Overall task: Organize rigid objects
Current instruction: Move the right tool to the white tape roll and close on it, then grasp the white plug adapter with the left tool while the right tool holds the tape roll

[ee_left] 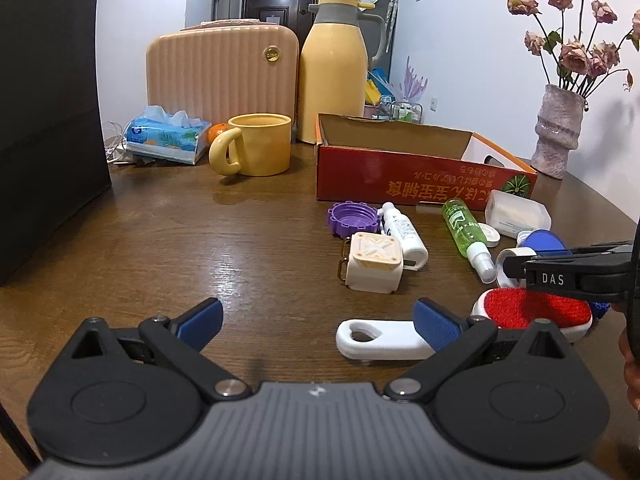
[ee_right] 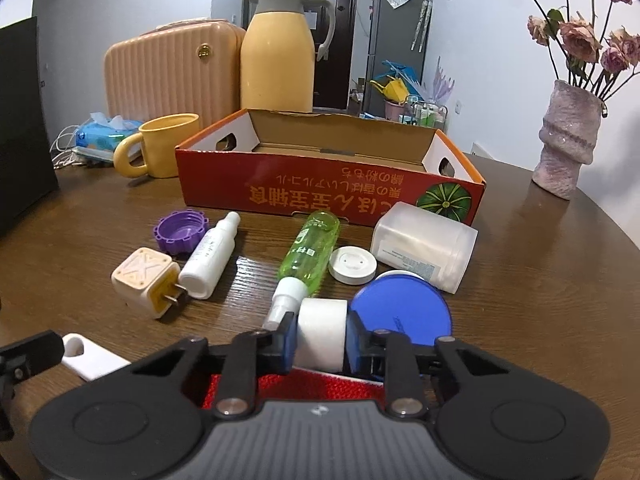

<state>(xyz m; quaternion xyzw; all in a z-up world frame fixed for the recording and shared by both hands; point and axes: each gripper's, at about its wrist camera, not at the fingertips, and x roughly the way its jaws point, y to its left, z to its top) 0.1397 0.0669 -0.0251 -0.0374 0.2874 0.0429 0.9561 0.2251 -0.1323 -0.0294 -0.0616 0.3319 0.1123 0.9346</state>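
Right wrist view: right gripper (ee_right: 321, 339) is clenching a white cylinder (ee_right: 322, 334) low over the table (ee_right: 540, 280).
It is sitting near the red box (ee_right: 320, 196), beside the blue lid (ee_right: 402, 312); left gripper (ee_left: 318, 320) is gaping, empty.

A lived-in home. On the wooden counter (ee_right: 540, 264), behind the red cardboard box (ee_right: 320, 188), stand a yellow thermos jug (ee_right: 276, 52) and mug (ee_right: 168, 144); right of the box, a vase of dried roses (ee_right: 568, 140); beyond it, a fridge (ee_right: 400, 40) and dark door (ee_left: 276, 6).
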